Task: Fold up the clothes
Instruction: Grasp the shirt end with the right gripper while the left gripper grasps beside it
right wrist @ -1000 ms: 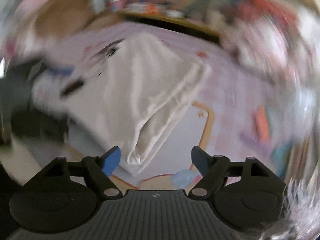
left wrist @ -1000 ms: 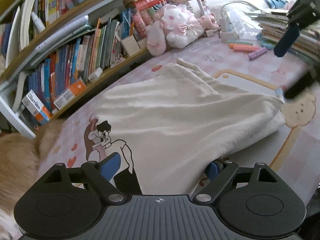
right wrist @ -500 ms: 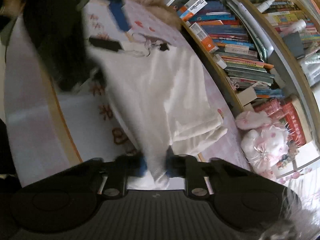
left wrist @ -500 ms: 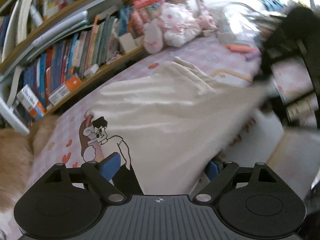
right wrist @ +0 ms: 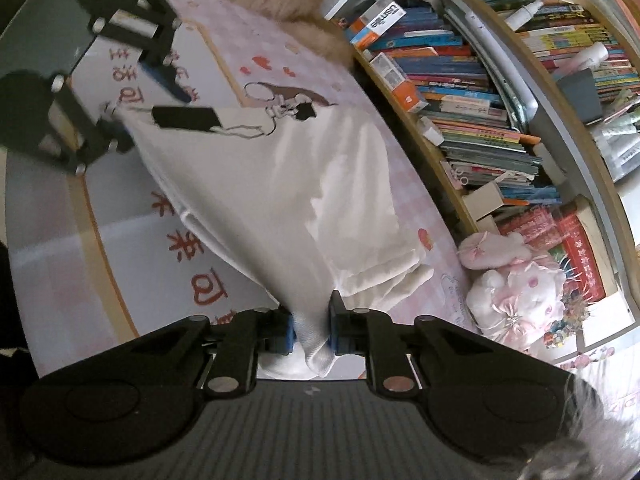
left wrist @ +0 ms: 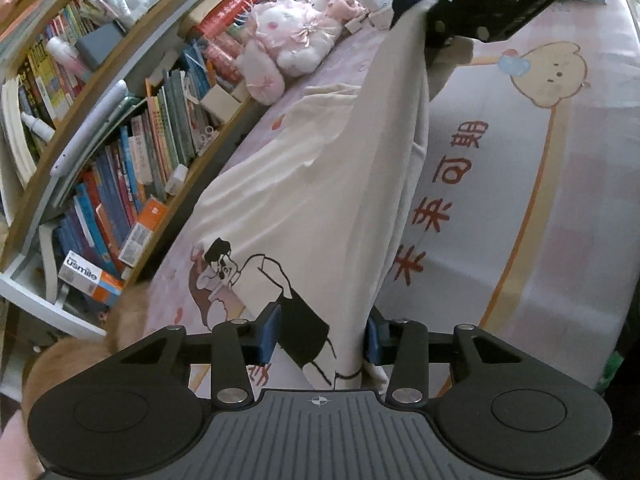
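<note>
A box on the bookshelf [left wrist: 120, 128] reads "usmile" [left wrist: 82, 276]; the mat on the surface [left wrist: 560, 184] carries red Chinese characters. The left tool [left wrist: 320, 334] stands partly open, its blue pads pressing the printed end of the cream T-shirt [left wrist: 320, 200]. The right tool [right wrist: 311, 330] is pinched tight on the far edge, lifting it into a ridge. Bare mat lies beside the shirt, away from the shelf
</note>
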